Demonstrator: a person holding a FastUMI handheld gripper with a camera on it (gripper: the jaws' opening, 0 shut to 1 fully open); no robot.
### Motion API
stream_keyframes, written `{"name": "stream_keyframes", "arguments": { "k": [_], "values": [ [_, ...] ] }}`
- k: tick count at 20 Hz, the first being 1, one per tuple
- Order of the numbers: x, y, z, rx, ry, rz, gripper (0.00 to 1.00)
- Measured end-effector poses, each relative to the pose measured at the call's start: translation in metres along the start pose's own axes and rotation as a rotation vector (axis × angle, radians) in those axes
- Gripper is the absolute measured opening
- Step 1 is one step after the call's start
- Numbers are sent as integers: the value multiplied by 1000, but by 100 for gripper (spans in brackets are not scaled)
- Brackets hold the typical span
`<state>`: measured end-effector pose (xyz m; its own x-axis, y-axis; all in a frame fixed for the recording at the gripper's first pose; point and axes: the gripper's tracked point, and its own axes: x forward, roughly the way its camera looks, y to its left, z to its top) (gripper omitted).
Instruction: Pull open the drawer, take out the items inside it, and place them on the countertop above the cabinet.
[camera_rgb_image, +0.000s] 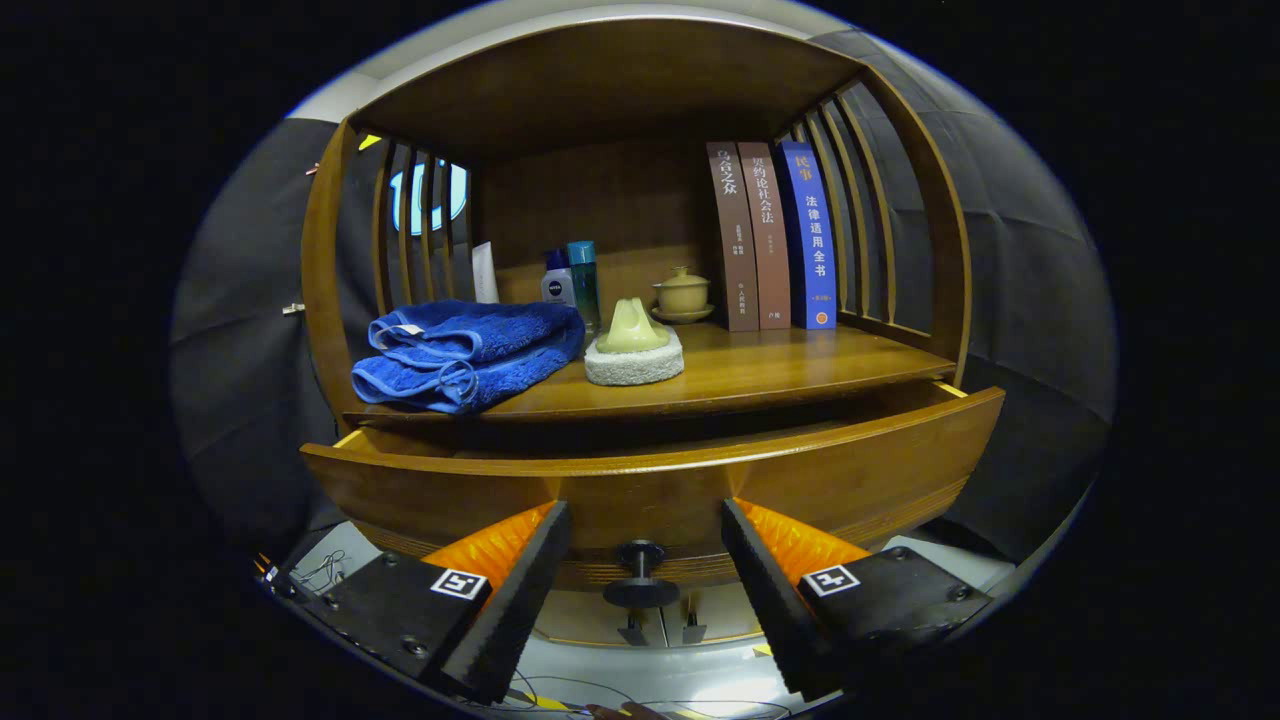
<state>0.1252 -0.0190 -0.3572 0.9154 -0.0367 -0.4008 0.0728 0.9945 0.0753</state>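
gripper: the gripper (640, 560) sits low in front of the cabinet, fingers spread wide apart, not clamped on anything

knob: small dark knob (640, 575) on the drawer front sits right in the gap between the two fingers, neither finger touching it as far as I can see

drawer: the drawer (650, 475) is pulled out a bit, its wooden front standing forward of the countertop edge, just ahead of the fingers. Can't see inside from this angle, so no idea what's in there

countertop: the countertop (800, 370) above the drawer is a shiny wood shelf with slatted sides

towel: folded blue towel (465, 355) on the left part of the countertop, hanging slightly over the front edge

sponge thing: a white round pad (634, 365) with a pale yellowish lump (632, 325) on top, just beside the towel

bottles: a couple of bottles (572, 280) and a white tube (485, 272) stand behind the towel near the back

cup: little lidded cup (683, 292) on a saucer, back middle

books: three upright books (770, 235), two brown and one blue, just right of the cup
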Motion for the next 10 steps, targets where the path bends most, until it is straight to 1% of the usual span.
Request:
{"name": "stream_keyframes", "arguments": {
  "k": [4,10],
  "values": [
    [17,0,4,-1,0,0,99],
    [27,0,7,0,-2,-1,99]
  ]
}}
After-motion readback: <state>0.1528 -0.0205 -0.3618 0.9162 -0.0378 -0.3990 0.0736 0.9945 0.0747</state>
